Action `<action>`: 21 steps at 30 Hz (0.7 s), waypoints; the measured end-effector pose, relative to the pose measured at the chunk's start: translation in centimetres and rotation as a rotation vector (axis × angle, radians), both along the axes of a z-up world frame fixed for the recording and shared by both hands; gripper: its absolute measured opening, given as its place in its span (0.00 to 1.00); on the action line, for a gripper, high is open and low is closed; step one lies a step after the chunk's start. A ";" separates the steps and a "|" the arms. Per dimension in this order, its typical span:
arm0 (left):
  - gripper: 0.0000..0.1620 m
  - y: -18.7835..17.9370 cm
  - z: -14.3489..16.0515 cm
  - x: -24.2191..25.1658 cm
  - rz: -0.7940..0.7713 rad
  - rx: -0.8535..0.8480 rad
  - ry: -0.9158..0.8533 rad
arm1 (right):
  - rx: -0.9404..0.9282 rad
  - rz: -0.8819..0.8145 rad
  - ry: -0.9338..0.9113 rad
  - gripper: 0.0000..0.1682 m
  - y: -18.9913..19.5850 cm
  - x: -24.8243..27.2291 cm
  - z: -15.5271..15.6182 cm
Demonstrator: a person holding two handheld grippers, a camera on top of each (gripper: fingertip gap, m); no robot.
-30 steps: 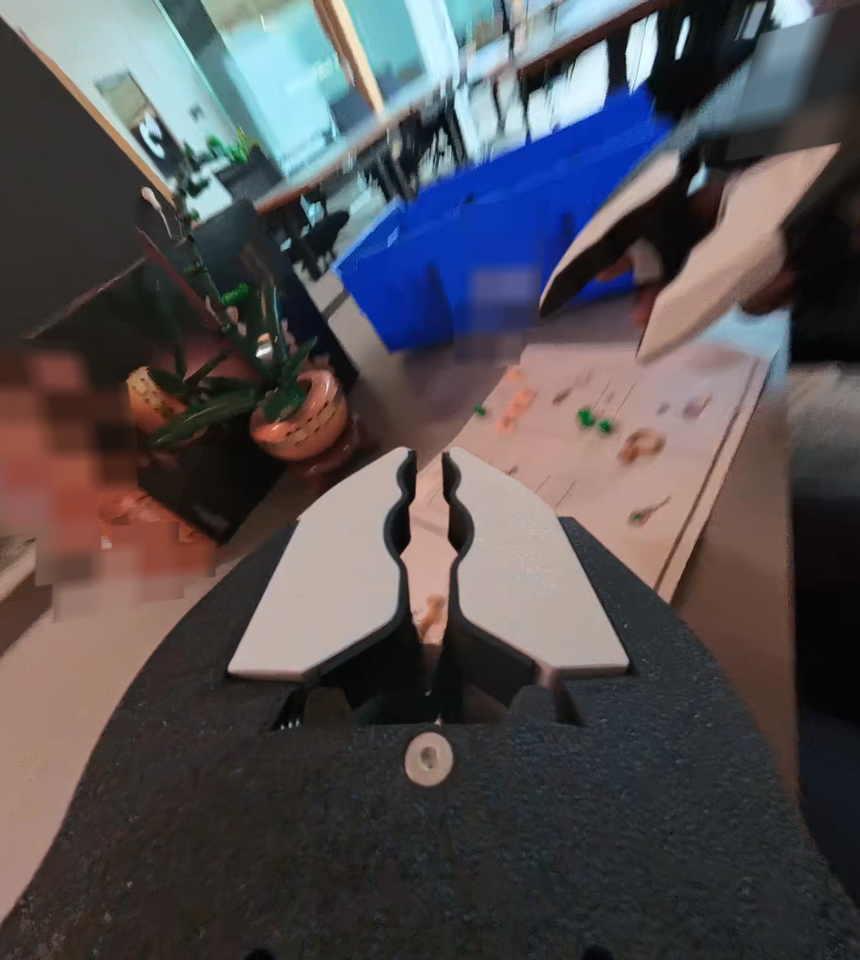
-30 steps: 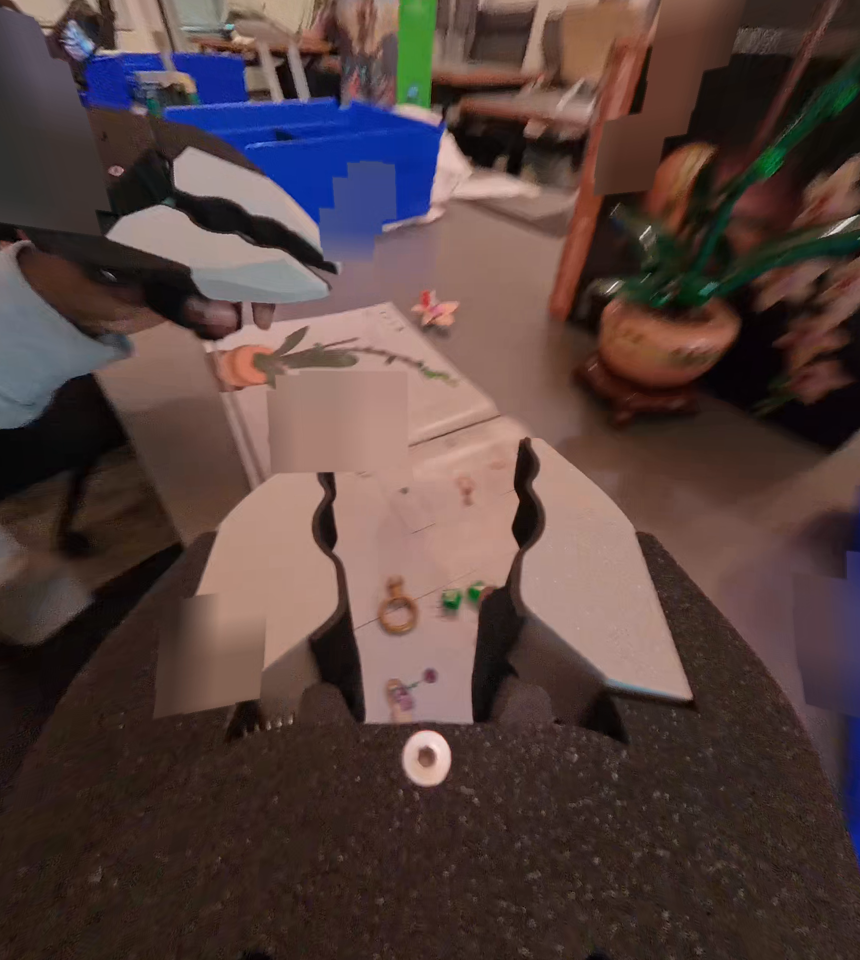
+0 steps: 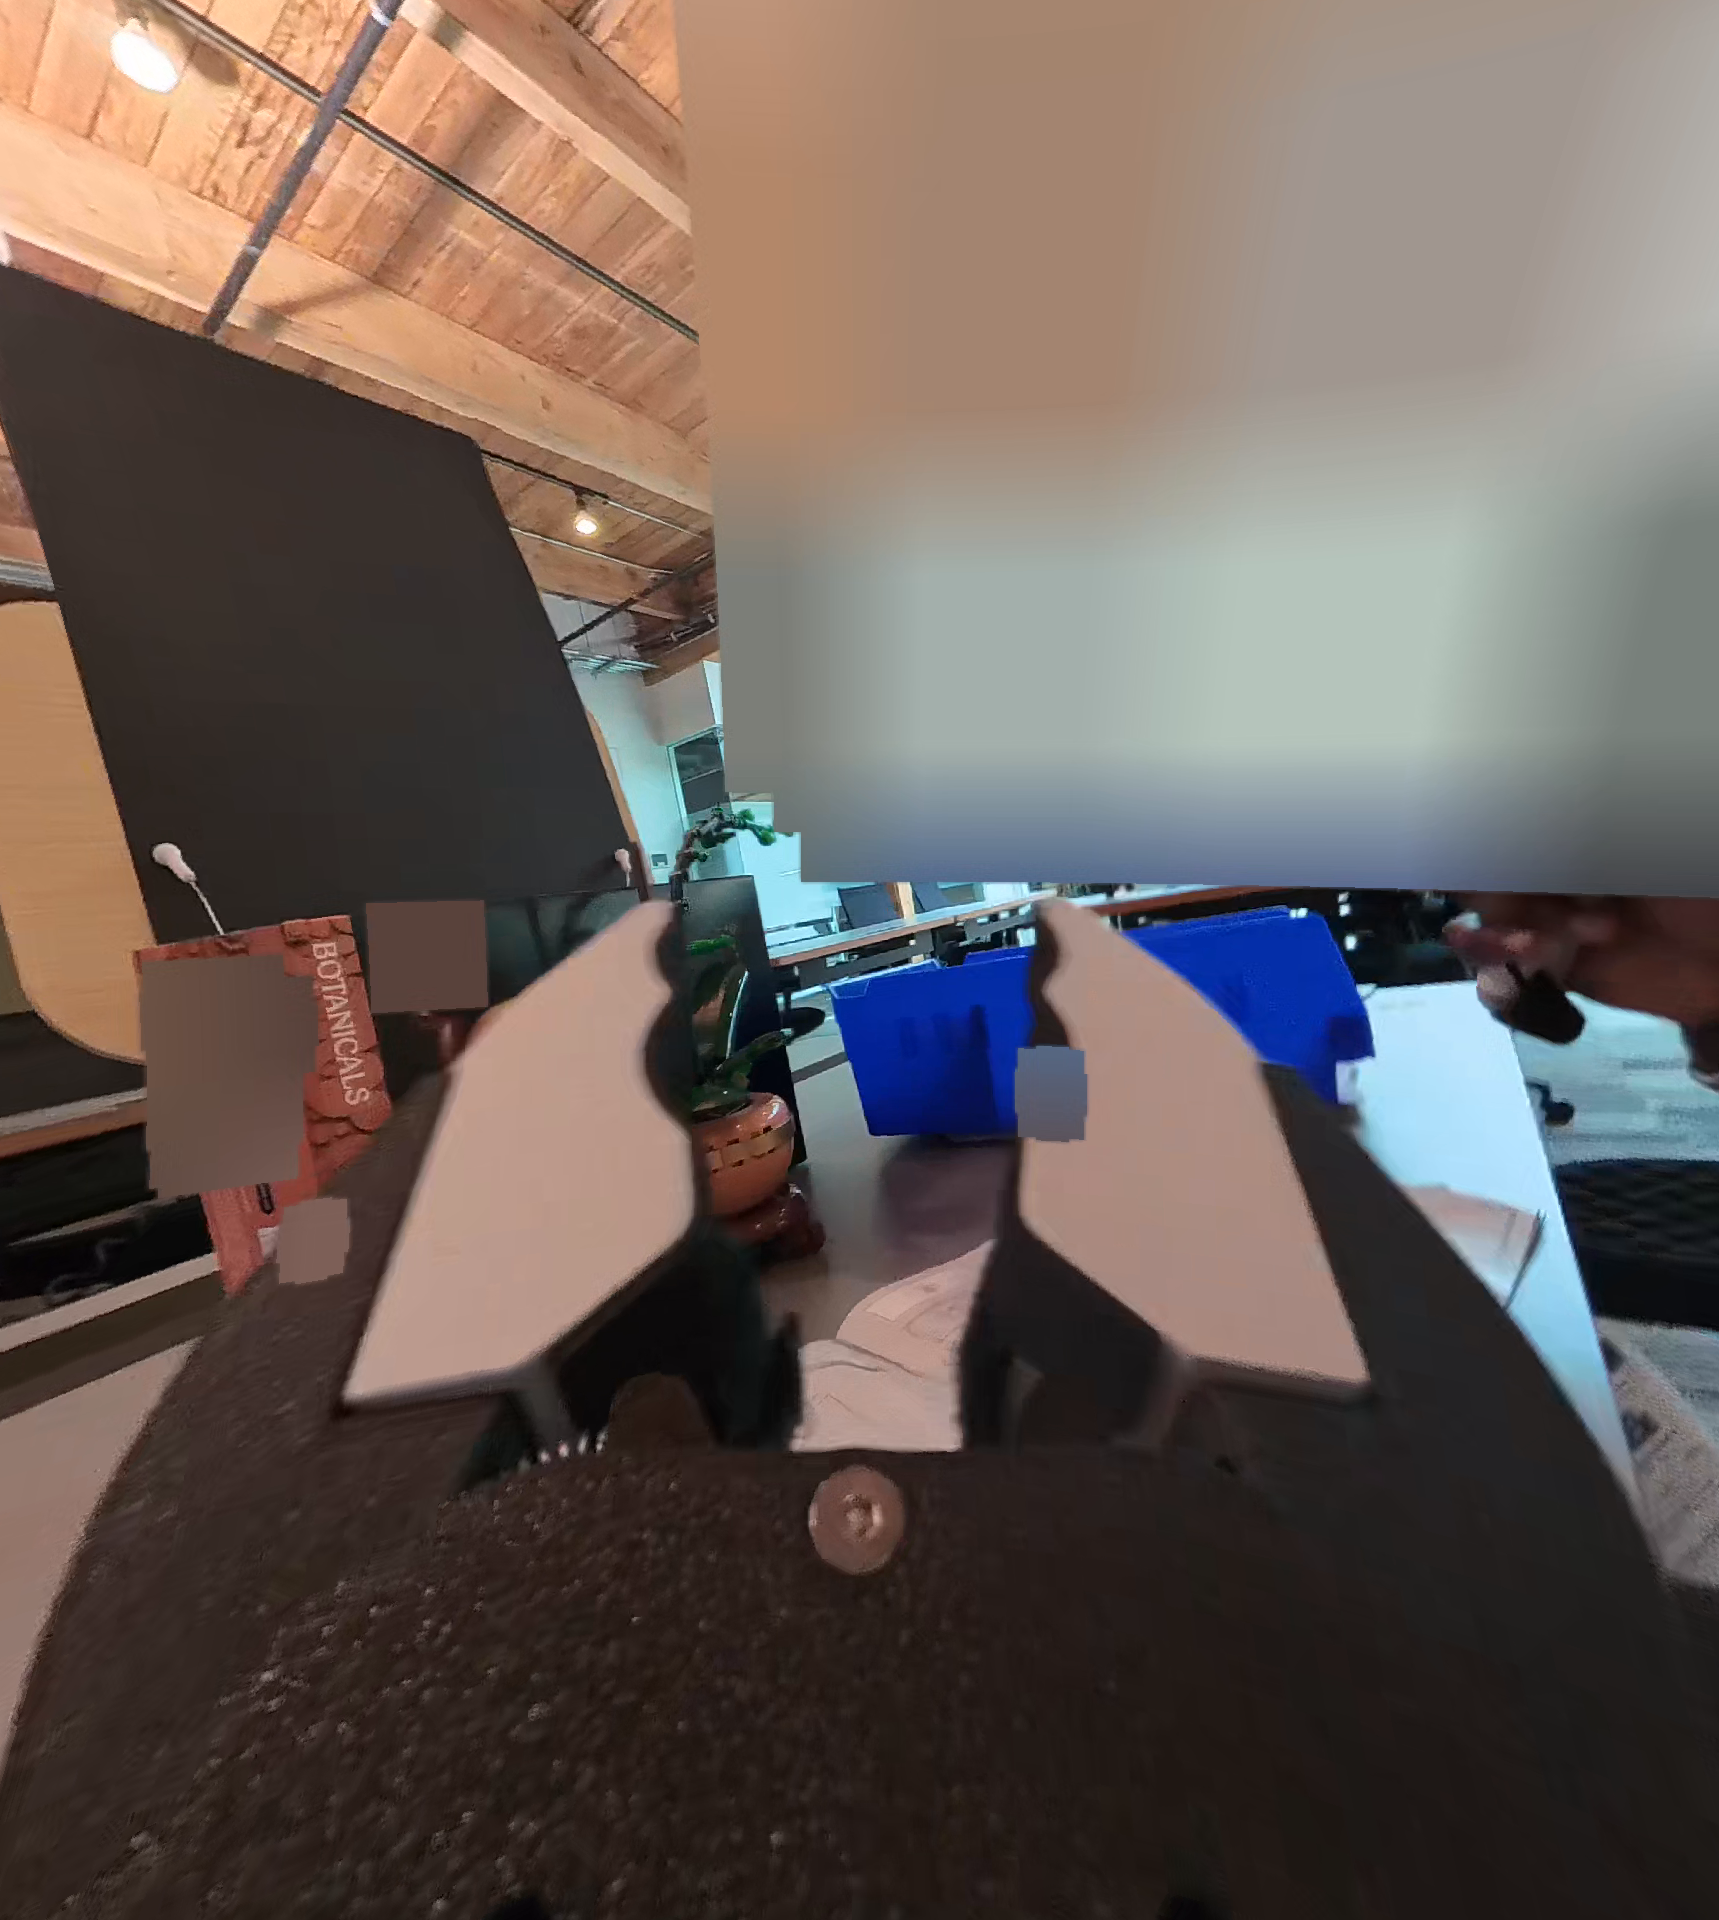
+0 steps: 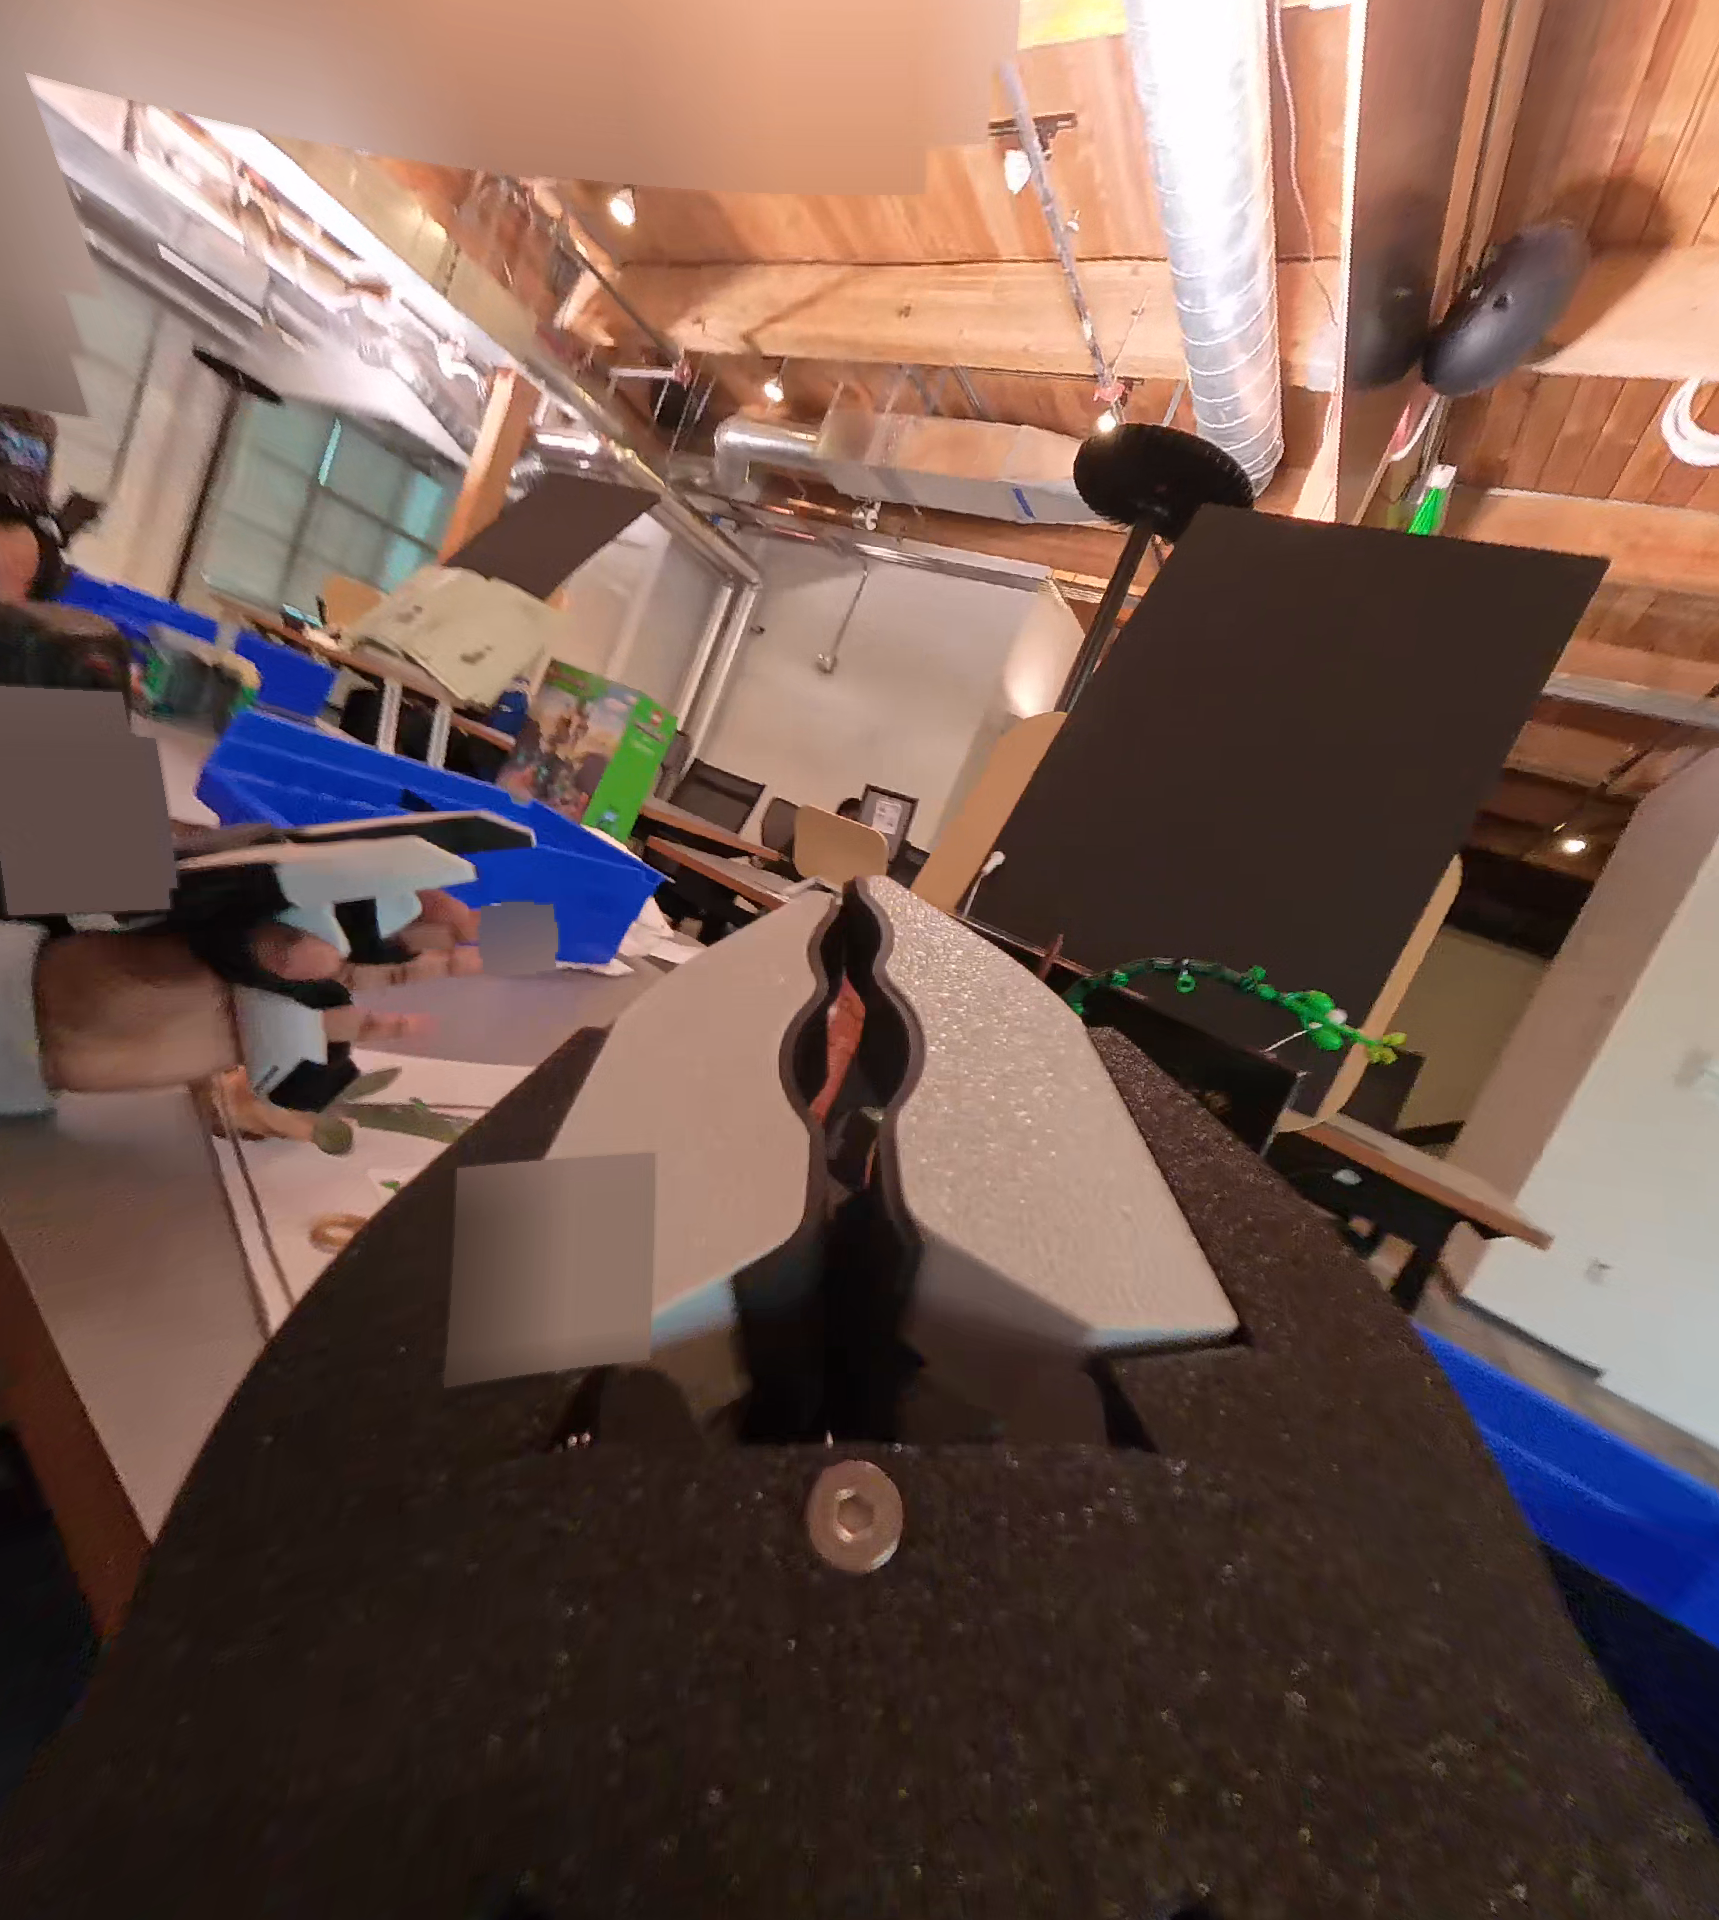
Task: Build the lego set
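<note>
Both wrist views tilt upward, sharing the blue bin [image 3: 938, 1039].

The lego plant [image 3: 739, 1122] stands upright in a tan banded pot, dark green leaves rising, on the grey table [image 3: 896, 1216], left of the blue bin [image 3: 938, 1049]. Its green beaded stem [image 4: 1239, 987] arches sideways.

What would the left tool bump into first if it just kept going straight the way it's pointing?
Probably the potted plant model: it stands straight ahead in the gap of the open left tool, on the table. The blue bin sits a bit to the right. Depth is hard to judge.
</note>
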State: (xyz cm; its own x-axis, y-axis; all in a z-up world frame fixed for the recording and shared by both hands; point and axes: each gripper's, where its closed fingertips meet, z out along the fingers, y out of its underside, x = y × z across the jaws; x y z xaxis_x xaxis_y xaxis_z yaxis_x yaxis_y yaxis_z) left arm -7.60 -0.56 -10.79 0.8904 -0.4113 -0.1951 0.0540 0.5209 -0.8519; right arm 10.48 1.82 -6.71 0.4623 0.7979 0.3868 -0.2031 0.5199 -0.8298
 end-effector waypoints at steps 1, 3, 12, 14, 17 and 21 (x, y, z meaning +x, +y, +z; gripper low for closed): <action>0.23 0.1 -0.3 -0.3 0.030 -0.010 0.029 | -0.029 0.011 0.021 0.00 0.2 0.0 0.0; 0.02 0.1 -0.5 -0.6 0.065 -0.025 0.058 | 0.016 0.059 0.055 0.27 -0.2 -0.4 0.2; 0.59 0.0 0.2 -1.3 0.137 0.050 0.032 | -0.035 -0.087 -0.139 0.37 2.4 -2.1 -2.1; 0.00 0.3 -0.8 -1.2 0.219 0.002 0.163 | -0.041 -0.235 -0.197 0.00 4.7 -1.2 -1.8; 0.00 0.5 -1.0 -0.1 0.220 -0.020 0.204 | -0.010 -0.316 -0.570 0.00 8.8 -2.9 -2.6; 0.00 0.0 -1.0 0.7 0.143 -0.015 0.149 | 0.078 0.007 -1.240 0.12 10.5 -6.0 -7.4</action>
State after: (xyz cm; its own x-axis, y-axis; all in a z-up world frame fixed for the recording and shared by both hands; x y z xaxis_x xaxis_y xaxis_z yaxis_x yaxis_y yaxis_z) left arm -6.88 -0.53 -11.78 0.9016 -0.2869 -0.3238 -0.1467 0.5014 -0.8527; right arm 4.51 12.33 -14.07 -0.2536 0.7542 0.6058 0.6928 0.5786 -0.4304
